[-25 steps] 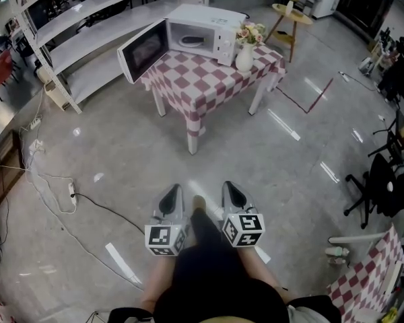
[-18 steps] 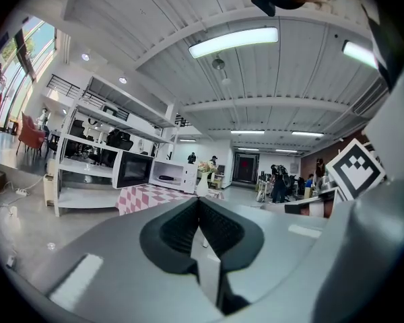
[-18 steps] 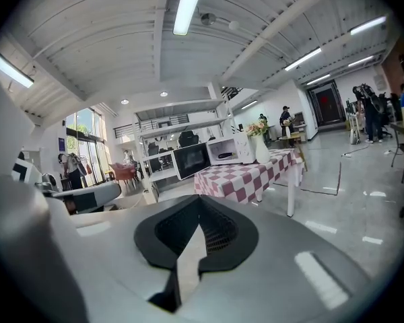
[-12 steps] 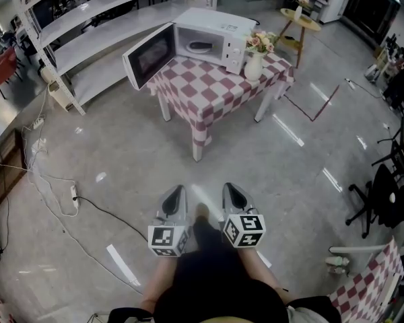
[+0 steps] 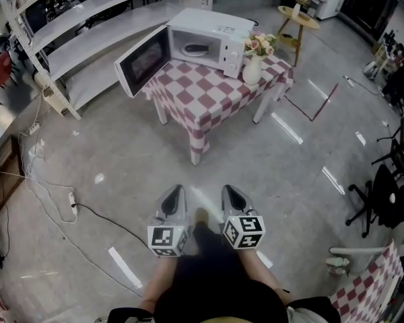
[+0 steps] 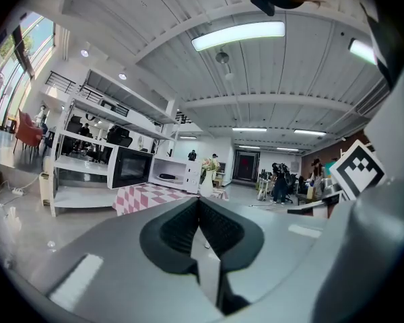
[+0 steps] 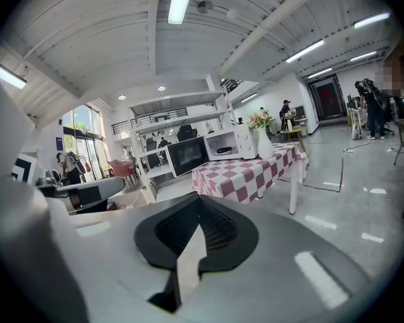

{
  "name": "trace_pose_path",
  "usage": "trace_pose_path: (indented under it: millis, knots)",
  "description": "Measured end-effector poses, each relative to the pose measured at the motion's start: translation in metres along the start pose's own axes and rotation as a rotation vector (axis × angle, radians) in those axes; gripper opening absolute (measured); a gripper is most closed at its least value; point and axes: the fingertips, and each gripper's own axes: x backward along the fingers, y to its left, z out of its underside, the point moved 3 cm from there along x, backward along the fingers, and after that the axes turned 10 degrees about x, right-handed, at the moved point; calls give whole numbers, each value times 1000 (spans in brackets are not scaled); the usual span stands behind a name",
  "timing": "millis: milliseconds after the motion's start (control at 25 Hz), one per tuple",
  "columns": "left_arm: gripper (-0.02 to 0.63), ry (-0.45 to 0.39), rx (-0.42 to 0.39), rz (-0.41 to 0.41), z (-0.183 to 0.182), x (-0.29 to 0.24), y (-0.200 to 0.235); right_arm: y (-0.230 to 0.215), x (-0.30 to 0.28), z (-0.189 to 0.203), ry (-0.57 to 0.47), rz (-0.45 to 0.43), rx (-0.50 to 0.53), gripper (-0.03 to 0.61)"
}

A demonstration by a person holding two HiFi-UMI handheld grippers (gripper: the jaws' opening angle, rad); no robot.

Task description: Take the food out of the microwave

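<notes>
Head view: the left gripper (image 5: 174, 195) and the right gripper (image 5: 231, 194), both clenched and empty, sit side by side low before the person, well apart from the white microwave (image 5: 205, 42) on the far checked table (image 5: 209, 96). Its door (image 5: 143, 60) hangs open to the left, and the food (image 5: 196, 48), a dark dish, lies inside. A good approach would likely come at the table's near side, clear of the door and the flower vase (image 5: 253, 66) just right of the oven. A cable (image 5: 54, 200) trails across the polished grey floor at left.

Left gripper view: jaws together, nothing between them; white shelving (image 6: 87, 153) stands left of the table.

Right gripper view: jaws likewise pressed shut. They will need to part before reaching in.
</notes>
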Motion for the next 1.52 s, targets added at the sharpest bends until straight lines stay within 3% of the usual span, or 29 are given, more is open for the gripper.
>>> trace_pose_path:
  millis: [1520]
  knots:
    - [8, 12, -5, -24, -24, -159, 67, -57, -157, -57, -9, 5, 46, 1]
